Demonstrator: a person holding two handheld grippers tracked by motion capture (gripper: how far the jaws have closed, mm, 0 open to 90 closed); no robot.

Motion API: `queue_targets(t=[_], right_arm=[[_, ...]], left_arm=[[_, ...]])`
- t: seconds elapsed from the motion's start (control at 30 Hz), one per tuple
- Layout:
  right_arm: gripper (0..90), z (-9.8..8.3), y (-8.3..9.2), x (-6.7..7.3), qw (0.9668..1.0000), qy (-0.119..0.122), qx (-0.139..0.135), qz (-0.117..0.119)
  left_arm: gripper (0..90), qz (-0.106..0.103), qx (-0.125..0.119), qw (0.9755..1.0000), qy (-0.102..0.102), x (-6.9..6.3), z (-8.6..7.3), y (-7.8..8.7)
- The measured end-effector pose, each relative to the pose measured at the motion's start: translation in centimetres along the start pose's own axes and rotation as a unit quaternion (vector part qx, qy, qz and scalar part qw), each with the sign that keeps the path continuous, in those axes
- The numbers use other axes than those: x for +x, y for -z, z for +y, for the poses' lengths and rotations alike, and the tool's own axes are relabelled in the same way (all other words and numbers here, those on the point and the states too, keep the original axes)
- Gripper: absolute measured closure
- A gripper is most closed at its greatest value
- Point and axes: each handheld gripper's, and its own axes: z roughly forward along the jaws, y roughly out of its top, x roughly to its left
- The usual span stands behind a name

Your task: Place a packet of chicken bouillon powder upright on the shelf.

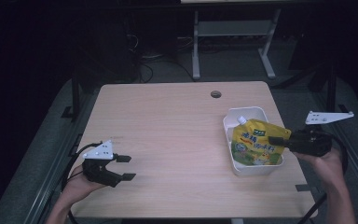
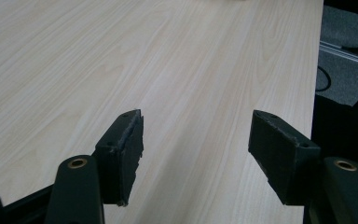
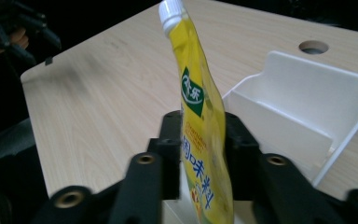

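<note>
A yellow drink pouch [image 1: 254,143] with a white cap is held over the white bin [image 1: 248,113] at the table's right side. My right gripper [image 1: 278,140] is shut on the pouch's right edge. In the right gripper view the pouch [image 3: 200,121] stands pinched between the two black jaws of that gripper [image 3: 201,140], cap up, with the white bin [image 3: 307,98] just behind it. My left gripper [image 1: 125,167] rests open near the table's front left corner, nothing between its jaws. In the left gripper view its fingers [image 2: 121,154] spread wide over bare wood.
The light wood table [image 1: 168,135] has a round cable hole [image 1: 216,94] at the back. A grey desk frame [image 1: 233,37] stands on the dark floor beyond. The table's right edge runs close to the bin.
</note>
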Motion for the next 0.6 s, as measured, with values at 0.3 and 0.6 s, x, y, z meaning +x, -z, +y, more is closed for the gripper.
queue_targets(t=[0.3, 0.6], right_arm=[[54.8, 0.5, 0.9, 0.3, 0.9993, -0.016, -0.020, -0.028], [42.9, -1.5, 1.9, 0.2, 0.9982, -0.037, -0.021, -0.043]], left_arm=[[34.1, -0.001, 0.002, 1.0000, -0.001, 0.0, -0.1, 0.1], [33.1, -0.001, 0.005, 1.0000, 0.000, 0.0, -0.1, -0.1]])
